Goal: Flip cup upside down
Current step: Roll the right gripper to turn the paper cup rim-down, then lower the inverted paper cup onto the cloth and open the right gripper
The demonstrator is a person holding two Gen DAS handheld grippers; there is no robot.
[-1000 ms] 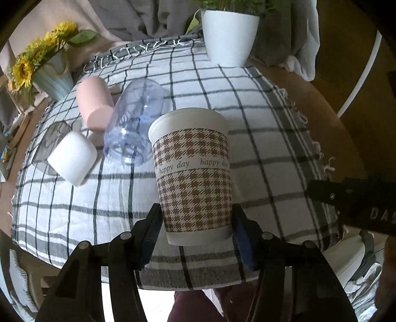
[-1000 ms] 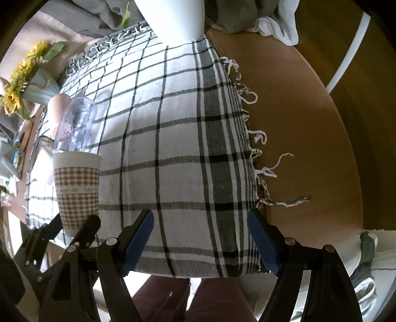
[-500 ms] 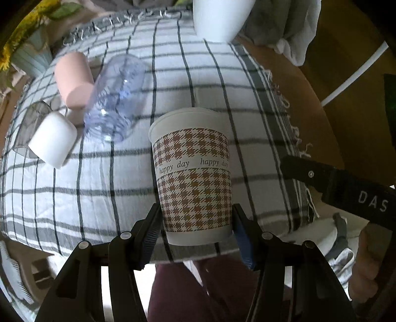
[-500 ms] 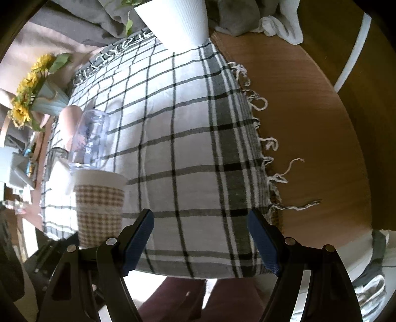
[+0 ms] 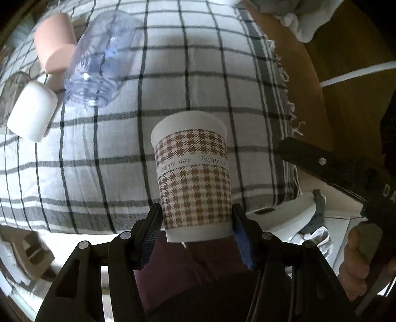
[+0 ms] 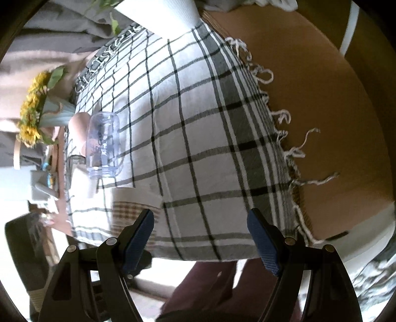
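My left gripper point(image 5: 196, 230) is shut on a paper cup point(image 5: 191, 173) with a brown houndstooth print and the words "happy day". The cup is held upright, lifted above the near edge of the checked tablecloth point(image 5: 173, 81). The cup also shows blurred at the left of the right wrist view point(image 6: 133, 203). My right gripper point(image 6: 200, 237) is open and empty, above the near edge of the cloth, to the right of the cup. Its black body shows at the right of the left wrist view point(image 5: 346, 171).
A clear plastic jar point(image 5: 99, 64) lies on its side, with a pink cup point(image 5: 54, 52) and a white cup point(image 5: 32, 114) beside it. A sunflower vase point(image 6: 37, 111) and a white plant pot point(image 6: 158, 12) stand at the back. Bare wooden table point(image 6: 321, 111) lies right of the cloth.
My left gripper has lifted the cup and drawn it back toward the near edge of the table. The right gripper has risen a little and stays open.
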